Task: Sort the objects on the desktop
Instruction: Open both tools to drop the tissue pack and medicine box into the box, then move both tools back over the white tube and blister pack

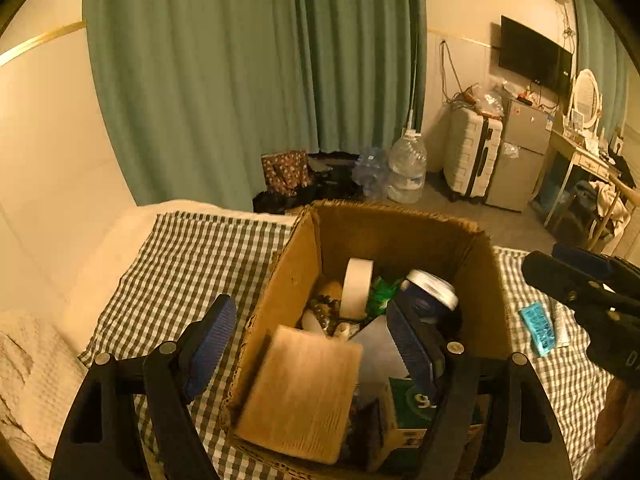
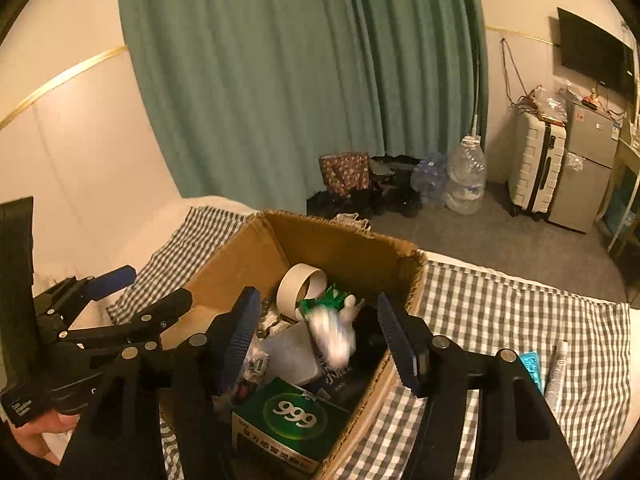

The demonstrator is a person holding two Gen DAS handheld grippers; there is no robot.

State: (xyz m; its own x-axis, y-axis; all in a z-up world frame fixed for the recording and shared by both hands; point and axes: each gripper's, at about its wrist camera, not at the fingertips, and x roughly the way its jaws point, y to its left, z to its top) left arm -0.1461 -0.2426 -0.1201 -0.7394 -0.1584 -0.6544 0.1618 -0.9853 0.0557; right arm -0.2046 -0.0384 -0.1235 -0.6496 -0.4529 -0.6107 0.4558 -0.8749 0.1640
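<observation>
A brown cardboard box stands open on a green-and-white checked cloth, and both pairs of fingers hang over its near end.

The left gripper has its fingers spread wide: the left finger sits outside the box's left wall, above the cloth, and the right finger is over the inside. Between them, blurred, is a tan block with a ribbed face; neither finger touches it, and I cannot tell whether it rests on the box's contents.

The right gripper is likewise parted, gripping nothing. Between its fingers a white, blurred object is over the box's contents, clear of both pads.

Inside the box, beyond the fingers, a roll of white tape stands on edge next to something green and leafy. Nearer the fingers lie a white packet and a dark blue can with a silver top. Closest, below the right gripper's fingers, is a green carton printed with "999" in white, seen upside down, with a line of Chinese characters too small to read.

To the right of the right gripper's fingers, outside the box on the cloth, lie a teal blister pack and a white tube, side by side.
</observation>
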